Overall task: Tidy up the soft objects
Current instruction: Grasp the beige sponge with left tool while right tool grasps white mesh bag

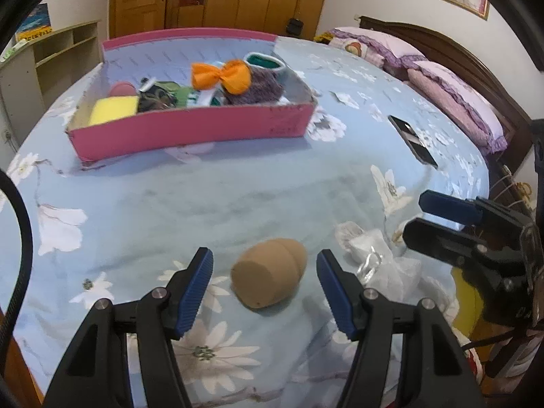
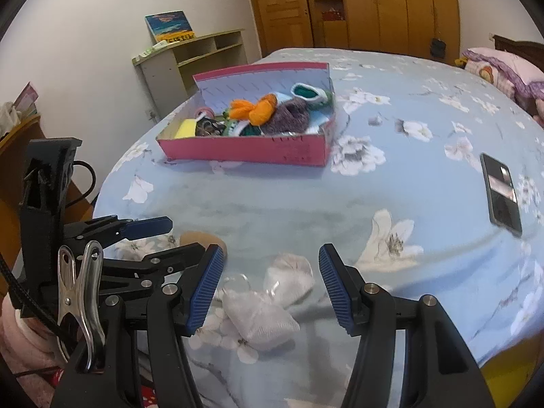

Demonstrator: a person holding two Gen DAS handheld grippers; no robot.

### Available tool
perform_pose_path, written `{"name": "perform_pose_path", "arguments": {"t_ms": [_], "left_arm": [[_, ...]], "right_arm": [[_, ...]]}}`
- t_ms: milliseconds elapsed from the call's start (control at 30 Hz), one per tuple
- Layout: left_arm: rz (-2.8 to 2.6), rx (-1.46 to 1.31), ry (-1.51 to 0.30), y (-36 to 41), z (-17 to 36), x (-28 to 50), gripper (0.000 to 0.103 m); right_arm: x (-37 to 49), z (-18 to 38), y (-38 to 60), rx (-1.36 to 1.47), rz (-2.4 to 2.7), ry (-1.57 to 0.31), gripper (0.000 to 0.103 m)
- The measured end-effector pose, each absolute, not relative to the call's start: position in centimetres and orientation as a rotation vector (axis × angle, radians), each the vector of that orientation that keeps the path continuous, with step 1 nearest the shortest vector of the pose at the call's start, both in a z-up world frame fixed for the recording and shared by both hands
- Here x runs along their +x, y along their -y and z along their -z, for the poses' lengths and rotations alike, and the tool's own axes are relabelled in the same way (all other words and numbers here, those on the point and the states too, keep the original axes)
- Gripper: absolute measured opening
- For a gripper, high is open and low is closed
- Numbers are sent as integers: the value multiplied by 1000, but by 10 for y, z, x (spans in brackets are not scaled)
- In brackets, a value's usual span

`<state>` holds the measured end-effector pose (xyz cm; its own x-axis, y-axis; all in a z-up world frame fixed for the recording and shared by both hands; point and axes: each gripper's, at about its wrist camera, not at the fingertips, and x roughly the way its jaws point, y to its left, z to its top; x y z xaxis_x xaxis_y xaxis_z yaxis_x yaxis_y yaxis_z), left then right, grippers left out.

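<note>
Bedsheet [image 1: 238, 197] with a pale blue flower print filled the left wrist view. The left gripper [image 1: 264, 284] stood with its jaws spread wide and apart from the tan egg-shaped sponge [image 1: 268, 273], which lay on its side between the two blue pads without touching either. Just to the right of it lay a white mesh bow [image 1: 377, 258], and the right gripper [image 1: 413, 217] reached in from the right edge above that bow. A broad bare stretch of sheet separated the sponge from the pink box [image 1: 190, 129], which sat well beyond with an orange bow [image 1: 221, 76], a yellow sponge [image 1: 114, 110] and a purple knitted piece [image 1: 263, 88] inside. A black phone [image 1: 412, 139] lay flat on the sheet to the right of the box, well apart from it.

From the right wrist, the right gripper [image 2: 271, 284] was likewise spread open, with the white mesh bow [image 2: 268, 302] lying crumpled between its pads, held by neither. The left gripper [image 2: 185, 236] showed at the left, near the bed's edge, with the tan egg-shaped sponge [image 2: 200, 238] partly hidden behind its fingers. Open sheet ran forward to the pink box [image 2: 244, 149], and the black phone [image 2: 501, 193] lay off to the right.
</note>
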<state>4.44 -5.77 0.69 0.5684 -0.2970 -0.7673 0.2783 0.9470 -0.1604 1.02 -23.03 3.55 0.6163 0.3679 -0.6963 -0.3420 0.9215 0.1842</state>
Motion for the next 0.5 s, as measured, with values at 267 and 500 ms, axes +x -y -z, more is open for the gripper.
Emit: {"name": "perform_pose_path", "arguments": {"t_ms": [267,500], "left_arm": [[330,-20,-945,62,5,51,67],[311,-23,-975,61,13,53,67]], "right_arm": [[3,-18,228,69,-421,-838,60],[-4,-6,222,74,-444,-850,60]]}}
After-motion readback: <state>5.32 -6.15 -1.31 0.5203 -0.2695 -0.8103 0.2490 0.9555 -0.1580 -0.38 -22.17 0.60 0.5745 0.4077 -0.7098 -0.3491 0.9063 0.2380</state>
